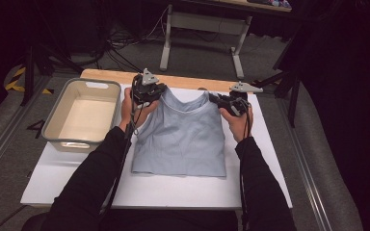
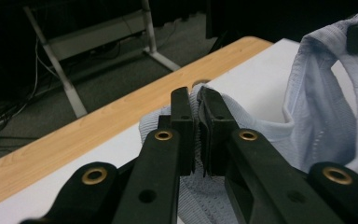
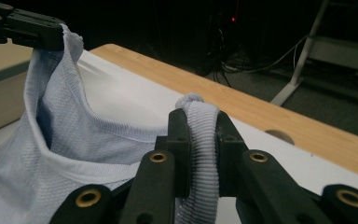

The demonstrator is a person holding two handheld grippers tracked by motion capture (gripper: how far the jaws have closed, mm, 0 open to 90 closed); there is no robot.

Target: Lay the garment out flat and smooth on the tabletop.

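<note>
1. Sitting on the table [image 1: 183, 190] just left of the light blue top [image 1: 183, 139], the beige tub [image 1: 84, 114] holds nothing.
2. Left gripper [image 1: 150, 91] is clenched on one shoulder strap; right gripper [image 1: 229, 102] is clenched on the other.

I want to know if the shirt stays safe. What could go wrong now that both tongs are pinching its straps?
1. The left tongs and the right tongs each pinch just a small fold of a strap of the light blue top. A strap might slip out, and that side would drop.
2. The hem still rests on the white table. Lifting unevenly may drag or bunch it.
3. The beige tub stands close by the left side; a swinging top might catch its rim.
</note>
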